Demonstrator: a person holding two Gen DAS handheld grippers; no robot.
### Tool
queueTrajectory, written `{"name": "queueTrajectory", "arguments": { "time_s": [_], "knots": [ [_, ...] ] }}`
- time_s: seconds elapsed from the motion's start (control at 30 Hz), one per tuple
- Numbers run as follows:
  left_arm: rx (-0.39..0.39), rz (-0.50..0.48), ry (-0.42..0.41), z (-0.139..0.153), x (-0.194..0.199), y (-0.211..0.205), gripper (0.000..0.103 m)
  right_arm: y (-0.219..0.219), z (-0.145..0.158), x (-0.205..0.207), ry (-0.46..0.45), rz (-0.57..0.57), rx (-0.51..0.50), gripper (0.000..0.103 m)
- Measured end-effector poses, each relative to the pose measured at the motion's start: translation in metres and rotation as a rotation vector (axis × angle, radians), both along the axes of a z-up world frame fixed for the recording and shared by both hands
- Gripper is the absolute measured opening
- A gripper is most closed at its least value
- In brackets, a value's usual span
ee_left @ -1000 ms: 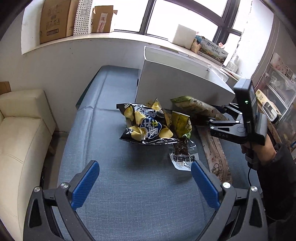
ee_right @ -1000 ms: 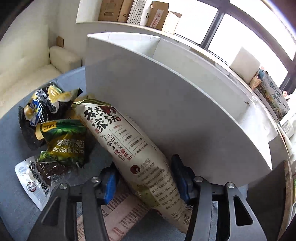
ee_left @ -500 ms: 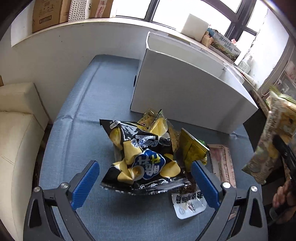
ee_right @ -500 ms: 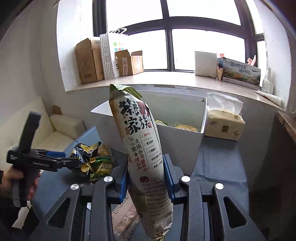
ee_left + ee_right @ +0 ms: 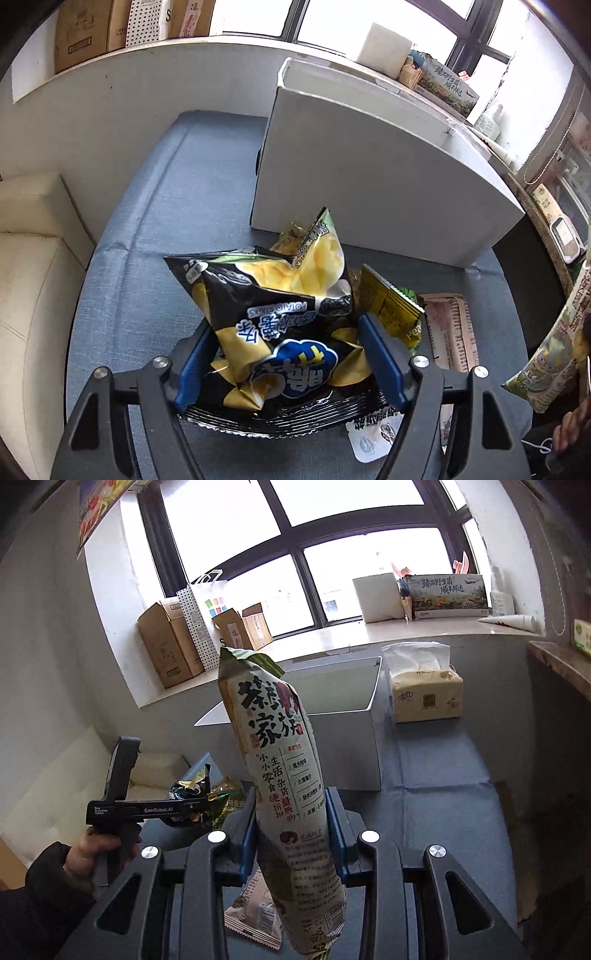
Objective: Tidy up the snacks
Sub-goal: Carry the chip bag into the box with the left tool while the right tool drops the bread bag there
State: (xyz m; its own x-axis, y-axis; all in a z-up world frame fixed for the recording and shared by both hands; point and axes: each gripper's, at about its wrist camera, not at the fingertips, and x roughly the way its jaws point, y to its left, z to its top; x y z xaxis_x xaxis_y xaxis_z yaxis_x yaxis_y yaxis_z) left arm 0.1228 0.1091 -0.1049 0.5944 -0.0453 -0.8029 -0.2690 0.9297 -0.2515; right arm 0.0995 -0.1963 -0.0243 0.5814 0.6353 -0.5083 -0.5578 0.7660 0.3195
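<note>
Closest in, the left gripper (image 5: 286, 358) is pressing its blue pads against both sides of a black-and-yellow potato-stick bag (image 5: 280, 332), which is lying on the blue-grey tablecloth (image 5: 147, 221) with its crimped bottom edge toward the camera. Just right of that gripper a small white-edged packet (image 5: 369, 437) is peeking out from under the bag, and a yellow-green pea snack (image 5: 388, 306) is leaning against the bag's right side, with a pale flat packet (image 5: 450, 332) lying beyond it. Meanwhile the right gripper (image 5: 293, 834) is clamping a tall cream snack bag (image 5: 280, 768) with large black characters, holding it upright in the air above the table. Ahead of both grippers, the white box (image 5: 369, 177) is standing open-topped on the cloth; what it holds is probably hidden from here. To the right of the box, seen from the right wrist, a tissue pack (image 5: 424, 690) is sitting, and cardboard boxes (image 5: 170, 646) are lining the windowsill farther back.
</note>
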Motion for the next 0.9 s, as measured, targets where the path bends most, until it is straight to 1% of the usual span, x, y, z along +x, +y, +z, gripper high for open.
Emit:
{"name": "queueTrajectory", "arguments": {
  "time_s": [0.13,0.23,0.37,0.47,0.5,0.63,0.7,0.8,0.83,0.9],
  "knots": [
    [-0.004,-0.014,-0.061,0.025,-0.019,-0.002,0.080,0.003,0.001,-0.003,-0.004,0.009,0.004,0.036],
    [0.040,-0.039,-0.101,0.054,-0.027,-0.009,0.080,0.006,0.004,-0.003,-0.006,0.016,0.016,0.036],
    [0.066,-0.066,-0.157,0.095,-0.021,-0.016,0.080,0.010,0.018,0.005,-0.008,0.037,0.064,0.036],
    [0.084,-0.090,-0.187,0.122,-0.009,-0.023,0.080,0.010,0.035,0.023,0.001,0.054,0.133,0.036],
    [0.091,-0.097,-0.192,0.131,-0.005,-0.025,0.080,0.010,0.043,0.029,-0.010,0.047,0.152,0.036],
    [0.126,-0.138,-0.247,0.166,0.028,-0.034,0.081,0.016,0.072,0.068,-0.023,0.046,0.212,0.036],
    [0.147,-0.151,-0.259,0.174,0.054,-0.039,0.081,0.024,0.083,0.093,-0.030,0.036,0.213,0.036],
    [0.182,-0.167,-0.243,0.176,0.095,-0.041,0.081,0.044,0.091,0.134,-0.012,0.013,0.164,0.036],
    [0.196,-0.165,-0.231,0.173,0.108,-0.040,0.081,0.050,0.091,0.148,0.003,0.012,0.148,0.036],
    [0.199,-0.147,-0.206,0.167,0.128,-0.036,0.081,0.062,0.085,0.173,0.035,0.005,0.106,0.036]
  ]
}}
